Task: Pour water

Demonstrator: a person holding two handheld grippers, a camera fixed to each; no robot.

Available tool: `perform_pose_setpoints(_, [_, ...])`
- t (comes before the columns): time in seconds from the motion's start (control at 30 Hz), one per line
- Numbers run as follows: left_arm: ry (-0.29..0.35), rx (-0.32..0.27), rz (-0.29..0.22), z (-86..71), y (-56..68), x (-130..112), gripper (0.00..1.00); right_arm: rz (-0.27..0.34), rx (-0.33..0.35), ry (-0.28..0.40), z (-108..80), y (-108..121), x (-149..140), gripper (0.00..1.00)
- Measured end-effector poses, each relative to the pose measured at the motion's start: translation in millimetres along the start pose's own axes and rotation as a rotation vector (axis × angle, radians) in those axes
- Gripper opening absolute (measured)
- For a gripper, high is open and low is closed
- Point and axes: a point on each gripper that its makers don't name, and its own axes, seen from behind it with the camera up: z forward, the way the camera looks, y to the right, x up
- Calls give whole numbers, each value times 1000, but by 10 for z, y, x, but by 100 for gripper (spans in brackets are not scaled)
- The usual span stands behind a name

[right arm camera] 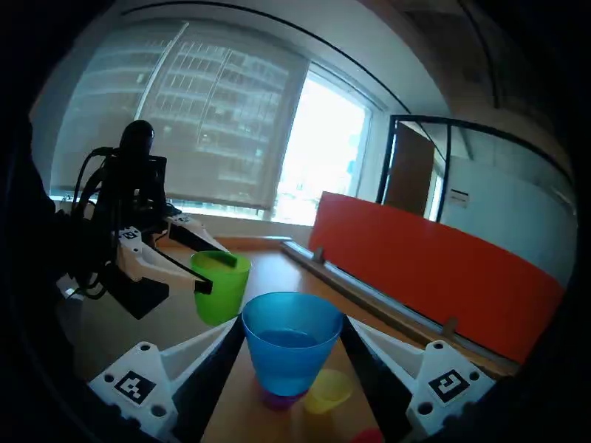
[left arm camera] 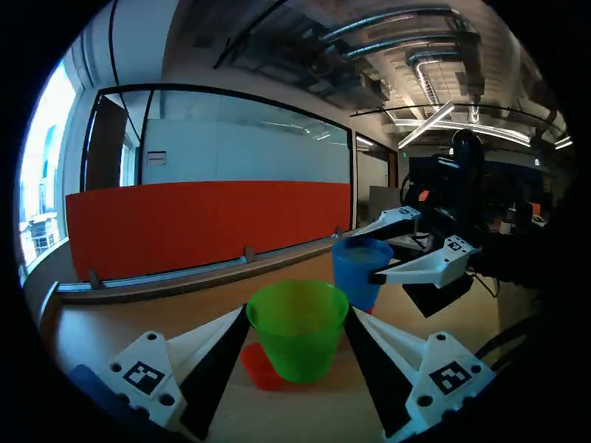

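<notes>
1. Left gripper (left arm camera: 295, 316): jaws clamped on the green cup (left arm camera: 299, 340); cup upright over the tabletop (left arm camera: 148, 317); looks empty.
2. Right gripper (right arm camera: 292, 326): jaws clamped on the blue cup (right arm camera: 290, 362); water (right arm camera: 287, 338) inside; cups near each other, not touching.
3. To pour well, I'd say: bring the blue rim over the green mouth; tip slowly; hold green level; a fast tilt likely spills.

Wooden table (left arm camera: 125, 314); orange partition panel (left arm camera: 207, 221) along far edge; small red cup (left arm camera: 258, 367), yellow cup (right arm camera: 329, 390), purple cup (right arm camera: 275, 402) on tabletop; ceiling pipes (left arm camera: 399, 44); window blind (right arm camera: 207, 133).
</notes>
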Motion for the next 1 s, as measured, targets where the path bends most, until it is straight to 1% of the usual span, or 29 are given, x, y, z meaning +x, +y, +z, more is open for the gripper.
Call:
perform_pose_setpoints(0.2, [-6,-3,3,4,-2,-25,89,-45,10,-10,42,36,55,94])
perform_pose_setpoints(0.4, [-8,-6,3,7,-7,-45,89,-107,14,-15,104,62,111,94])
perform_pose_setpoints(1.0, [-9,-16,5,26,-6,-79,89,-221,41,-30,251,105,315,94])
